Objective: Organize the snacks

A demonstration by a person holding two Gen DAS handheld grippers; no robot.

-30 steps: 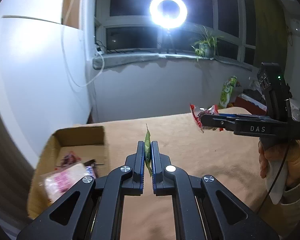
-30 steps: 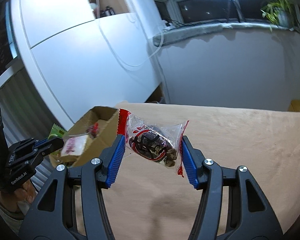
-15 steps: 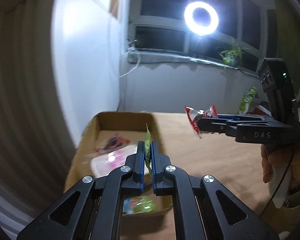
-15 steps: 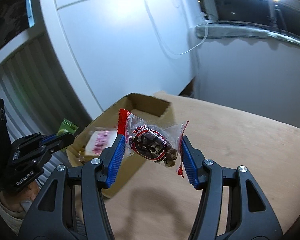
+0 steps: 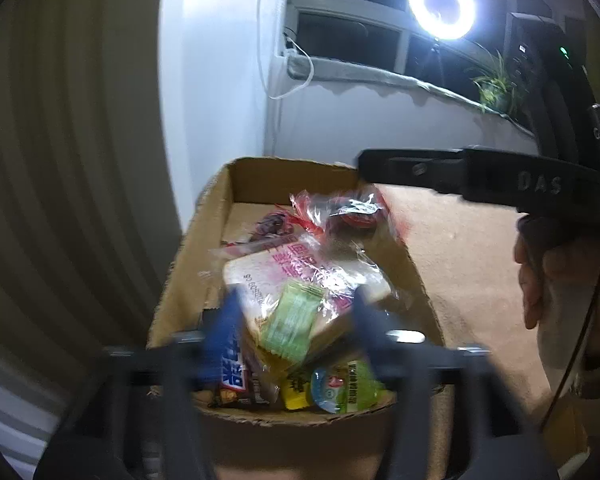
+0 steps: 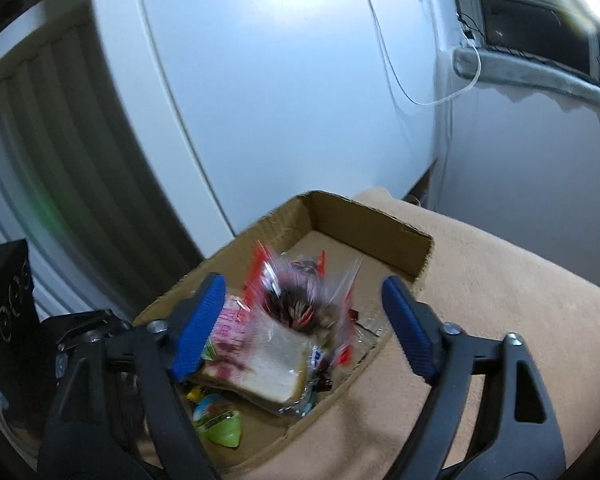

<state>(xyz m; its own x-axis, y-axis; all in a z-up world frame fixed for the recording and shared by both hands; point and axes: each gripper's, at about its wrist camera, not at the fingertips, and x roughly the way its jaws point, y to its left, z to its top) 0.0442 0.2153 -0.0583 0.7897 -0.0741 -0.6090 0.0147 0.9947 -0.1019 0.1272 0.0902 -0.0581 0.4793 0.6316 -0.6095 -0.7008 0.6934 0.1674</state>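
Cardboard box (image 5: 204,240) sits under both my grippers, on a tan-covered surface (image 5: 452,248) beside a white wall. My left gripper (image 5: 296,320) has its fingers (image 5: 224,324) spread apart, blurred, and a small green packet (image 5: 294,322) lies between them without touching either, on top of a wrapped slice of bread with pink print (image 5: 296,268). My right gripper (image 6: 304,320) is also wide apart, its blue fingers (image 6: 200,320) clear of the clear red-edged bag of dark snacks (image 6: 296,300), which is blurred over the box just above the bread (image 6: 268,368). Near the box's front edge lie a green jelly cup (image 5: 340,386), a yellow packet (image 5: 294,392) and a dark wrapped bar (image 5: 236,384). A ring light (image 5: 442,6) glows at the window.
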